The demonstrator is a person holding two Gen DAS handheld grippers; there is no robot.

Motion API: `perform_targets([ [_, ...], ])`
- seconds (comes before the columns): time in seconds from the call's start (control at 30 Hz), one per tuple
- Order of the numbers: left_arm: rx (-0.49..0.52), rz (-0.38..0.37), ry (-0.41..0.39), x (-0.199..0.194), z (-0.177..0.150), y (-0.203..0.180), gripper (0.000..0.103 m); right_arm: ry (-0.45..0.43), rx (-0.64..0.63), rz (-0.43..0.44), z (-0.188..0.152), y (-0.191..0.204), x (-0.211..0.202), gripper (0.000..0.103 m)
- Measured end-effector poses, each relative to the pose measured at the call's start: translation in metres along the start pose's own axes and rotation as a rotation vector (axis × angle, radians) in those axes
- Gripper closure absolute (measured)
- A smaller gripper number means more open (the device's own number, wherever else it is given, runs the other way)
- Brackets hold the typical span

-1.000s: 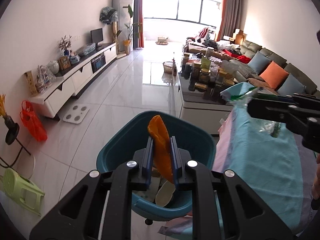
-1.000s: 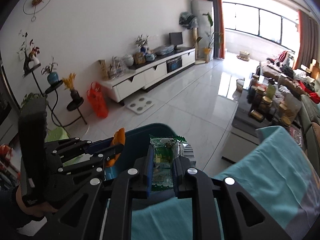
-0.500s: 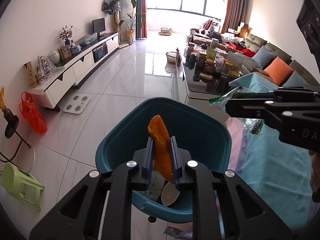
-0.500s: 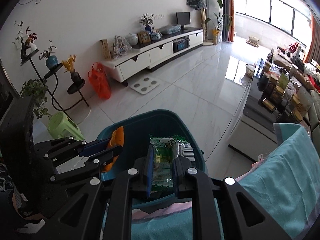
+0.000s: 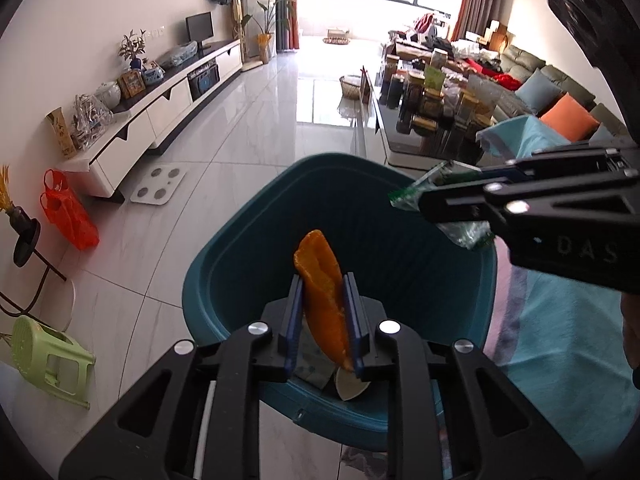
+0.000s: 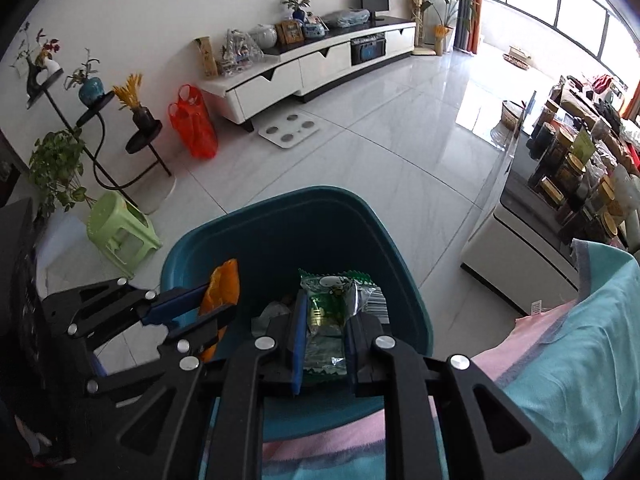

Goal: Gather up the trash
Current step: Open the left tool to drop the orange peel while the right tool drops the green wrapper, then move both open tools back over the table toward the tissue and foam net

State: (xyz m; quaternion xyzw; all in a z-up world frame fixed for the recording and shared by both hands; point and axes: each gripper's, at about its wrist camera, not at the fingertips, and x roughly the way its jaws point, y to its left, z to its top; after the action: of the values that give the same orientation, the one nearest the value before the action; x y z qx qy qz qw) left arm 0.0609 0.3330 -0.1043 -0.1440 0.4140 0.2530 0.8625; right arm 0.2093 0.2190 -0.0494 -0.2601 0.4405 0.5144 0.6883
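Observation:
A teal bin [image 5: 400, 248] stands on the floor below both grippers. My left gripper [image 5: 322, 277] hangs over its opening with an orange peel [image 5: 324, 308] upright between the pads. Its jaws are opening, and the peel still leans against both pads. From the right, my right gripper [image 5: 424, 198] reaches over the bin's rim, shut on a green snack wrapper [image 5: 404, 192]. In the right wrist view that wrapper [image 6: 328, 316] is pinched in the right gripper [image 6: 326, 302] above the bin [image 6: 304, 220], with the left gripper [image 6: 220, 300] and peel [image 6: 224, 280] beside it.
Some scraps [image 5: 352, 384] lie in the bin's bottom. A teal and pink cloth [image 6: 580, 340] covers the table at the right. A green stool [image 6: 120, 236], a red bag [image 6: 192, 128] and a plant stand stand at the left. A low table with jars [image 5: 432, 96] lies ahead.
Both grippers have sunk toward the bin, which now fills more of each view. The right gripper has come in over the rim. The left jaws have widened slightly around the peel.

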Motion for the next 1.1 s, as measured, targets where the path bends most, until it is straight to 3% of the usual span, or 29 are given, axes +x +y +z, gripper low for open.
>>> perform_targets([
  [0.07, -0.003, 0.006, 0.009, 0.002, -0.001, -0.001, 0.079, 0.01, 0.015, 0.012, 0.002, -0.002, 0.004, 0.084],
  [0.13, -0.008, 0.009, 0.009, 0.003, -0.001, -0.001, 0.071, 0.014, 0.015, 0.009, 0.003, -0.004, 0.007, 0.08],
  [0.2, -0.009, 0.018, 0.005, 0.004, -0.001, -0.002, 0.065, 0.013, 0.025, 0.003, 0.004, -0.006, 0.009, 0.066],
  [0.43, -0.025, 0.029, -0.014, -0.002, 0.002, -0.002, 0.052, -0.037, 0.099, 0.063, 0.004, -0.021, -0.005, 0.062],
  [0.6, -0.033, 0.03, -0.052, -0.016, 0.006, 0.0, 0.041, -0.087, 0.125, 0.039, 0.001, -0.033, -0.025, 0.058],
  [0.8, -0.067, 0.001, -0.152, -0.051, 0.016, -0.003, 0.015, -0.221, 0.2, 0.025, -0.024, -0.061, -0.08, 0.041],
  [0.87, -0.073, -0.02, -0.18, -0.062, 0.021, -0.008, 0.013, -0.258, 0.225, 0.01, -0.036, -0.07, -0.097, 0.04],
  [0.97, -0.068, -0.041, -0.219, -0.079, 0.027, -0.02, 0.006, -0.314, 0.249, -0.011, -0.055, -0.078, -0.12, 0.028],
  [1.1, -0.044, -0.071, -0.265, -0.099, 0.031, -0.041, 0.005, -0.39, 0.285, -0.033, -0.078, -0.086, -0.15, 0.015],
])
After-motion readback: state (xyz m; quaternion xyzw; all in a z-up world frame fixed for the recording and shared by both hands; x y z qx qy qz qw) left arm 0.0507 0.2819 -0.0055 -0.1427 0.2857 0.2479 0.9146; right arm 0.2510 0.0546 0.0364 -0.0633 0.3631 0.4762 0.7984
